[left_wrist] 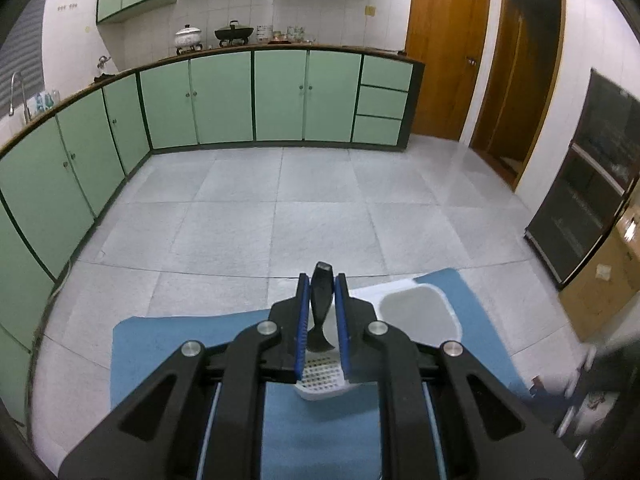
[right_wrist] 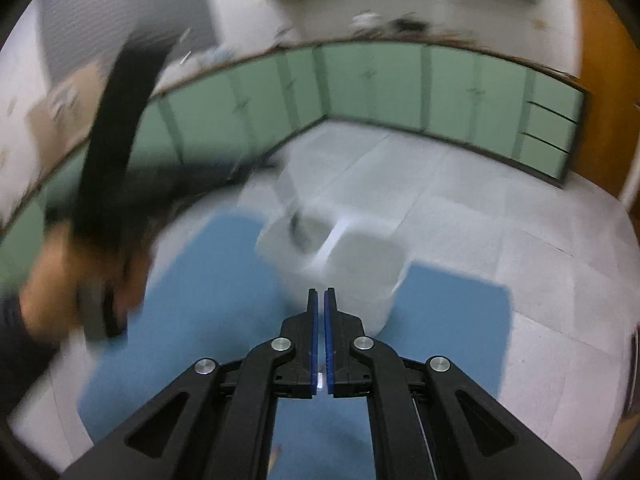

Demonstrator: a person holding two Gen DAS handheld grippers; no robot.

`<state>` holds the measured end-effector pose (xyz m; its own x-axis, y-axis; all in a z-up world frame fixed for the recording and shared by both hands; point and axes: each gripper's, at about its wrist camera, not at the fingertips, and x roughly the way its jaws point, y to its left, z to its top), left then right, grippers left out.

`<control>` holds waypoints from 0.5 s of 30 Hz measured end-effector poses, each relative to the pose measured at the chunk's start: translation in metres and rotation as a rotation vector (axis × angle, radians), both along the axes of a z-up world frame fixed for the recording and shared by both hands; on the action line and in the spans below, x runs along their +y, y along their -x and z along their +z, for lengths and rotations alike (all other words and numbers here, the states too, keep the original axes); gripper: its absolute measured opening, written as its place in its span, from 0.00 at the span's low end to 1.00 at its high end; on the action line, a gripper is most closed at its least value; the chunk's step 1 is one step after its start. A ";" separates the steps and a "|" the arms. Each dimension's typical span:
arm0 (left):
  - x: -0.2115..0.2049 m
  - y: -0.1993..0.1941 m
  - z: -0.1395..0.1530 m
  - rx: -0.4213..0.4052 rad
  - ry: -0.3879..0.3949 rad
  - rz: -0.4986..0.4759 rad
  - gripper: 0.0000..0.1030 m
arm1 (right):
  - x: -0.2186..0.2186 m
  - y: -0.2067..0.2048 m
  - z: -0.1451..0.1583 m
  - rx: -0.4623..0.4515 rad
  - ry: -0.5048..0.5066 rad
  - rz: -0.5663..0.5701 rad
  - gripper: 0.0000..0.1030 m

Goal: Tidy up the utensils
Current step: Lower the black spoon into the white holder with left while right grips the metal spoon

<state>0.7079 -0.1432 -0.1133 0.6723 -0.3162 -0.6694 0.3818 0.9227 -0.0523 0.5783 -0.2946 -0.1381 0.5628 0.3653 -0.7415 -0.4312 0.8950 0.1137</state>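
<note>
While left gripper [left_wrist: 322, 280] clamps utensil handle [left_wrist: 321, 296], open floor [left_wrist: 320, 208] lies ahead

Tiled floor [left_wrist: 280, 220]: blue mat [left_wrist: 168, 344] (white holder [left_wrist: 420, 312] atop).

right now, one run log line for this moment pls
left tongs: shut on black-handled utensil | right tongs: shut, empty | white plastic utensil caddy on blue mat
</note>
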 end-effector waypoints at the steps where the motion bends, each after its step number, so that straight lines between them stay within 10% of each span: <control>1: 0.000 -0.002 -0.003 0.001 -0.004 0.000 0.11 | 0.008 0.003 -0.011 0.016 0.020 0.043 0.03; 15: 0.007 -0.008 -0.017 0.020 0.004 -0.010 0.11 | 0.083 0.030 -0.095 0.040 0.331 0.582 0.21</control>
